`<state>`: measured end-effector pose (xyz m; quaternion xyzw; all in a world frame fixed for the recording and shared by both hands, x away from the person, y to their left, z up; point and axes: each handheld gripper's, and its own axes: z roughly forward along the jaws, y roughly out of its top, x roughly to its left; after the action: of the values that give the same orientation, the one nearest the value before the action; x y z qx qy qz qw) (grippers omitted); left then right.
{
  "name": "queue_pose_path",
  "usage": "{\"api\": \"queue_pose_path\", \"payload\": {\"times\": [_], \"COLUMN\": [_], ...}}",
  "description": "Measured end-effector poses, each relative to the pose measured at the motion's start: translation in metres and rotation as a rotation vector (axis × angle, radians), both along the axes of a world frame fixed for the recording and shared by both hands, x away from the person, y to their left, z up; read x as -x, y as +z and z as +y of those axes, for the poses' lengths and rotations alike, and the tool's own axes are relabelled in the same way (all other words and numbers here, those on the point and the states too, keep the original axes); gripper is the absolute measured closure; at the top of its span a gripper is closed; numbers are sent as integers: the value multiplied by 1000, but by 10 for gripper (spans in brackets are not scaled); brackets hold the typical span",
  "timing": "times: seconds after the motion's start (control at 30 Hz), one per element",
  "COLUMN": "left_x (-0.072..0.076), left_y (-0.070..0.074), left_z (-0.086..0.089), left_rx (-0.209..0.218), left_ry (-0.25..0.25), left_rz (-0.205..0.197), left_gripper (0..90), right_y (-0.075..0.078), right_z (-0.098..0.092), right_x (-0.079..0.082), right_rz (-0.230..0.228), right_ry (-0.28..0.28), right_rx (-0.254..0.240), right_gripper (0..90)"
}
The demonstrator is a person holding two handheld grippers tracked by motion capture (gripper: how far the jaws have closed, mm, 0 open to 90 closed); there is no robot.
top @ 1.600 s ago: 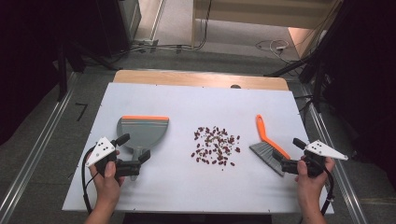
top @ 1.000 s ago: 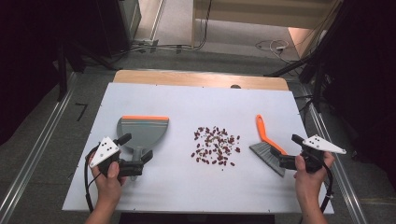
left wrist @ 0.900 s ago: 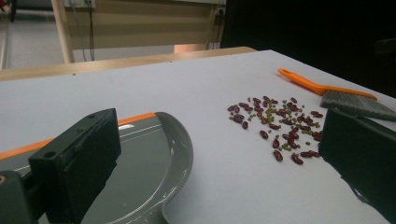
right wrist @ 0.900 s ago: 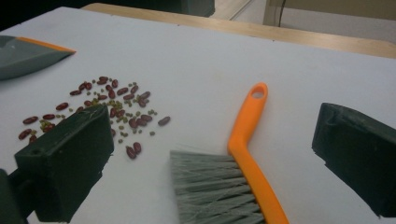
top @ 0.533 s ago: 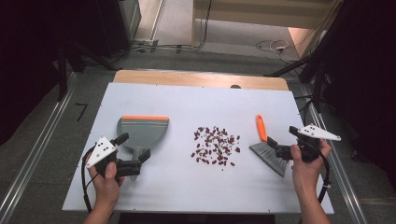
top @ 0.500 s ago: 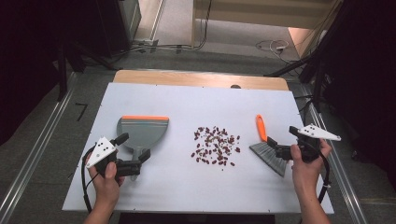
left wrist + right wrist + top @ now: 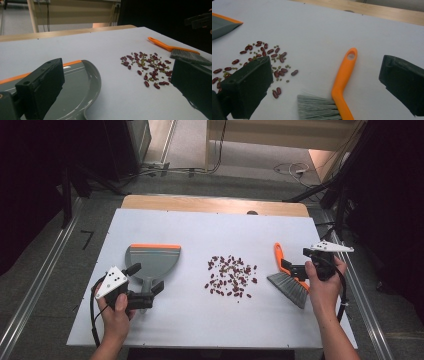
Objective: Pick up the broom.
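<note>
A grey dustpan with an orange lip lies left of centre on the white table. My left gripper is open, with a jaw on either side of the pan's handle; the pan lies low between its jaws. A loose pile of red and green beans sits mid-table. To its right lies a brush with an orange handle and grey bristles. My right gripper is open, and the brush handle runs between its jaws.
The beans and brush lie beyond the dustpan, with the other gripper at the top right. A wooden strip borders the table's far edge. Beyond it are floor cables and dark stands.
My right gripper has moved forward and left from the table's right edge until its jaws straddle the brush handle. The left gripper has hardly moved.
</note>
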<state>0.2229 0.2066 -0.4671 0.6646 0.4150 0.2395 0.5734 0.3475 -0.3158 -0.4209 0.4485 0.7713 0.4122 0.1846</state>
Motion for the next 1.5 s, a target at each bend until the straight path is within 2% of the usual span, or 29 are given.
{"api": "queue_pose_path", "payload": {"times": [0.3, 0.47, 0.53, 0.57, 0.7, 0.77, 0.83, 0.9, 0.93, 1.0, 1.17, 1.23, 1.37, 1.5], "left_x": [-1, -2, -2, -2, -3, -3, -3, -3, -3, -3, -4, -4, -4, -4], "left_y": [1, 0, 0, 0, 1, 1, 1, 1, 1, 1, 1, 0, 1, 0], "left_z": [1, 0, 0, 0, 1, 2, 1, 1, 0, 0, 0, 0, 0, 0], "left_rx": [5, 2, 1, -2, 0, 1, 2, 2, 2, 3, 3, 2, -3, -3], "left_ry": [-7, -19, -20, -23, -41, -43, -44, -47, -49, -50, -52, -53, -51, -50], "left_rz": [5, 11, 10, 11, 9, 10, 11, 13, 12, 12, 17, 17, 17, 19], "left_gripper": [0, 0, 0, 0, 0, 0, 0, 0, 0, 0, 0, 0, 0, 0], "right_y": [4, 0, 0, -3, -8, -12, -16, -21, -23, -27, -30, -31, -37, -38], "right_z": [11, 11, 12, 14, 17, 17, 18, 18, 19, 18, 20, 22, 30, 32], "right_x": [-23, -37, -39, -43, -53, -57, -62, -67, -69, -72, -75, -76, -74, -71], "right_rz": [49, 116, 127, 150, 214, 248, 300, 364, 386, 421, 456, 473, 490, 508], "right_ry": [1, 6, -1, -16, -23, -28, -40, -22, -34, -50, -104, -117, -141, -174], "right_rx": [37, 35, 44, 82, 126, 136, 147, 140, 148, 143, 159, 181, 288, 312], "right_gripper": [0, 0, 0, 0, 0, 0, 0, 4, 48, 65, 393, 421, 408, 497]}}
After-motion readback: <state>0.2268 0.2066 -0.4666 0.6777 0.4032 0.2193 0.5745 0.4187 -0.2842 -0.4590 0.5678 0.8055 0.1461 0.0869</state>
